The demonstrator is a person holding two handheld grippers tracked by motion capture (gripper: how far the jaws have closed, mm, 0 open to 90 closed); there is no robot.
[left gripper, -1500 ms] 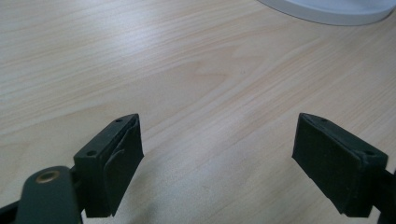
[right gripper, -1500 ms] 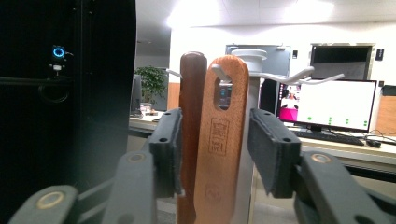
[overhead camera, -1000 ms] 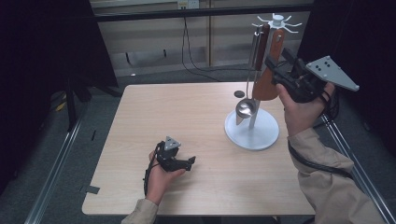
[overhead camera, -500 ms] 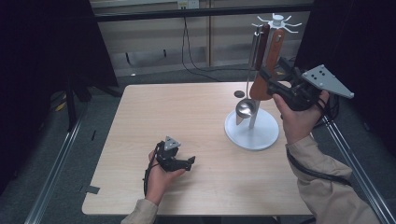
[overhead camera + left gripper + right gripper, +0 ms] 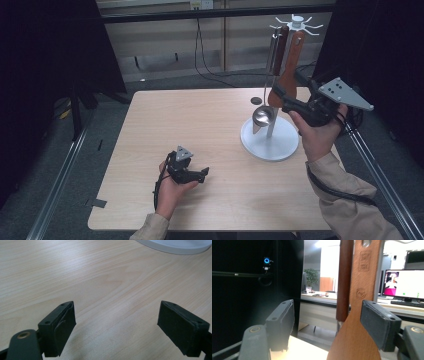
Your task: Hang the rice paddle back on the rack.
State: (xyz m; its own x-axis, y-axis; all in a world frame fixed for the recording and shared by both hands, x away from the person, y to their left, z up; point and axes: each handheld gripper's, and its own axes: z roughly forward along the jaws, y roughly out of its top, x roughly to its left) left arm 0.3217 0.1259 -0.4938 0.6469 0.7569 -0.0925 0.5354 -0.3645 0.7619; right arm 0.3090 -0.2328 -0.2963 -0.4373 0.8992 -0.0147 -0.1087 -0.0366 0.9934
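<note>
A: From the high view, we see the right gripper (image 5: 281,96) raised at the right of the frame, level with the wooden spatula (image 5: 286,75) that hangs from the white utensil stand (image 5: 270,142). A metal ladle (image 5: 263,116) hangs on the same stand, its bowl low over the round base.

B: And the left gripper (image 5: 202,173) sits low on the worktop (image 5: 200,125) at lower centre of the frame, well apart from the stand.

A: In the left gripper view we look along its fingers (image 5: 58,326), which are spread wide with nothing between them. Bare wood grain lies beyond, and the edge of the stand's white base (image 5: 175,245) shows at the upper right.

B: In the right gripper view, we see the fingers (image 5: 282,320) released too, standing wide. The spatula's blade (image 5: 354,340) rises at lower centre-right, close to the right-hand finger (image 5: 378,325); we cannot tell whether they touch. The left-hand finger stands clear of it.

A: A darker wooden handle (image 5: 344,277) hangs just behind the spatula, at upper centre.
</note>
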